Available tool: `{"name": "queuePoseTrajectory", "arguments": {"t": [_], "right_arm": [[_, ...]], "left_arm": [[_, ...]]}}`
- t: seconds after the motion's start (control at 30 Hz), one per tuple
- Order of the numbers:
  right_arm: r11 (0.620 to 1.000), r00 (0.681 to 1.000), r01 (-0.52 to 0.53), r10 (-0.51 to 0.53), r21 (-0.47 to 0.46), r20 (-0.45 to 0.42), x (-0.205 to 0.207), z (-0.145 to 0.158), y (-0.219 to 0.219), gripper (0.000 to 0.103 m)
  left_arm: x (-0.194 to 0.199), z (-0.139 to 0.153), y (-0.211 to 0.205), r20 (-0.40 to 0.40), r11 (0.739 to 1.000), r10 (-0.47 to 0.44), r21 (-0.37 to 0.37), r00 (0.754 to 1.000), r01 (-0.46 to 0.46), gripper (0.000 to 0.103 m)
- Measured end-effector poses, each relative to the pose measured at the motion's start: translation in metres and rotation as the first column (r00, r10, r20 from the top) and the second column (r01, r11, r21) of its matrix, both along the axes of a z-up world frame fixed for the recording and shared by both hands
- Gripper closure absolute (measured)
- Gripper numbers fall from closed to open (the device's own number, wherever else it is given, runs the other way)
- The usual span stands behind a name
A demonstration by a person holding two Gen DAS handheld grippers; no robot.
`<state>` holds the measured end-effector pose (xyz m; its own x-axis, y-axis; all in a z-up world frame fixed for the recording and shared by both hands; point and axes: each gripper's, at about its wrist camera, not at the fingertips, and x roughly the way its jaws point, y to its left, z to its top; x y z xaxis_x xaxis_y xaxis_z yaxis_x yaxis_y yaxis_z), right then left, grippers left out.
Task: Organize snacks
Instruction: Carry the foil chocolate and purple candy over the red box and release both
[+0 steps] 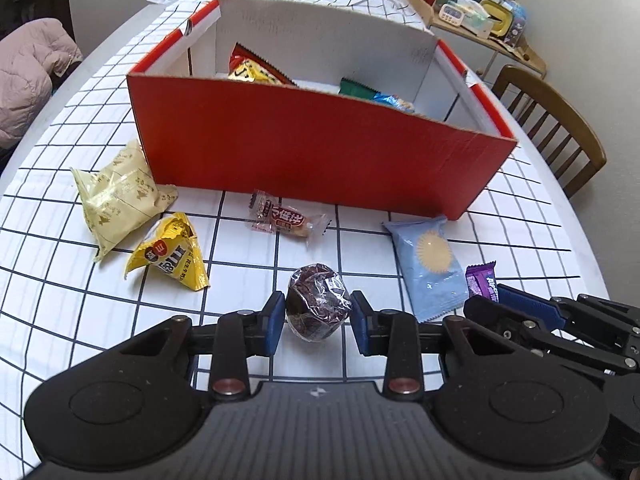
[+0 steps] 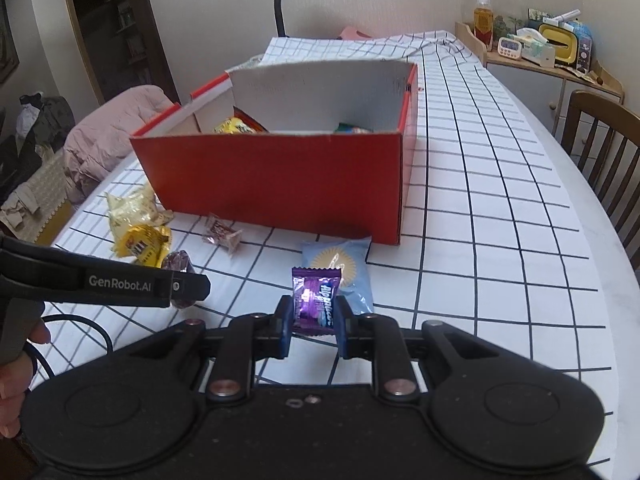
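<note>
— White cloth with a black grid (image 1: 248, 248) is covering the round table, yes? What are the fingers doing on it?

— The left gripper (image 1: 318, 312) is pinching a round dark chocolate ball in clear wrap (image 1: 318, 306). Its two blue pads are pressing on both sides of the ball, so the gap is narrow. The right gripper (image 2: 311, 316) is squeezing a small purple candy packet (image 2: 314, 300) between its pads, also narrow, and the packet is standing upright.

— And what is lying around them?

— Just behind the purple packet, a light blue packet with a yellow sun (image 2: 340, 268) is lying flat on the cloth. In the left wrist view the same blue packet (image 1: 428, 264) is sitting to the right of the ball. Farther out, a small clear-wrapped brown snack (image 1: 286, 218) is lying near the front wall of the box. To the left, a yellow crumpled bag (image 1: 170, 254) and a pale cream bag (image 1: 120, 196) are lying beside each other, and the cream one is touching the corner of the box.

— Where is the box?

— The red cardboard box (image 1: 320, 152) is standing open in the middle of the table, white inside. Some packets are already lying in it: a yellow and red one (image 1: 256, 70), a green one (image 1: 354, 88) and a blue one (image 1: 394, 102). A wooden chair (image 1: 560, 120) is standing at the right edge of the table.
</note>
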<state>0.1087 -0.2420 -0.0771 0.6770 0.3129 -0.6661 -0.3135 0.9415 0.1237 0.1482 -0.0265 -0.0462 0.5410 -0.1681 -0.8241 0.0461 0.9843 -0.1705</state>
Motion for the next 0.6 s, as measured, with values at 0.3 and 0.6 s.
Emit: {"name": "queuePoseTrajectory", "arguments": {"t": [0.3,0.6], "right_arm": [[0.999,0.999,-0.017,0.015,0.052,0.046,-0.011,0.026,-0.003,0.084],[0.996,0.994,-0.029,0.02,0.08,0.107,-0.004,0.059,0.001,0.084]], "left_arm": [[-0.01,0.028,0.007,0.048,1.0,-0.008,-0.004,0.999,0.008,0.069],[-0.005,0.062,0.01,0.107,1.0,-0.008,-0.026,0.994,0.011,0.069]]}}
